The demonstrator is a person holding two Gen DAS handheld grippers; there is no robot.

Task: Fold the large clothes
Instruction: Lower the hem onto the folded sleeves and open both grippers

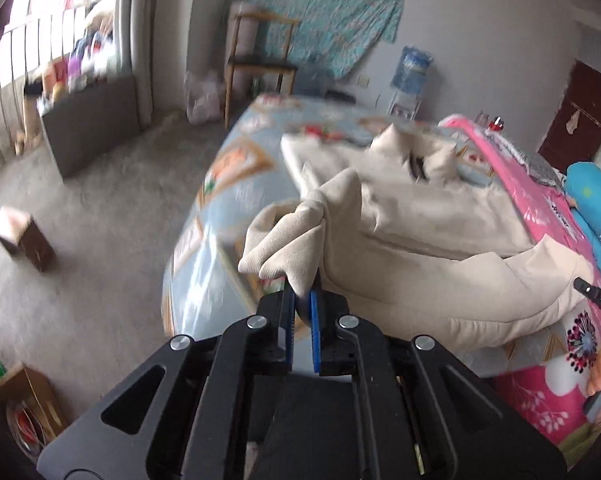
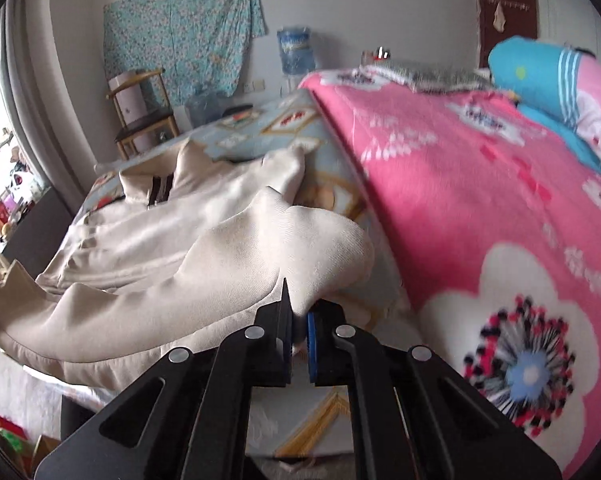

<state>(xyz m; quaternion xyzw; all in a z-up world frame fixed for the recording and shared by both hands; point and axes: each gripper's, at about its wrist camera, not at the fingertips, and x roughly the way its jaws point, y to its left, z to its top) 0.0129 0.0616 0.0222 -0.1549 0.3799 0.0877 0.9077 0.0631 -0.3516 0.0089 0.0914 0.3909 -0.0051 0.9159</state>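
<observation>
Pale blue bed sheet: printed cotton with framed floral panels, stretched over the bed; it carries the garment.
Pink blanket: soft fabric with large white flowers, lying beside the garment on the same bed; its far edge is cut off by the lens rim.
Cream garment: large ribbed-weave piece spread across the sheet, collar toward the far end, with bunched folds rising to both grippers.
Garment position, left: a gathered edge sits between the blue pads, lifted clear of the sheet.
Garment position, right: a rounded fold enters the jaws from above.
Left gripper: black linkage, jaws clenched on the cream garment.
Right gripper: black linkage, jaws clamped on the cream garment; the pinch point is partly hidden by the cloth.
Dark patch at collar: blurred, nature not determinable.
Wooden chair: slatted frame, dark seat, standing well apart beyond the bed.
</observation>
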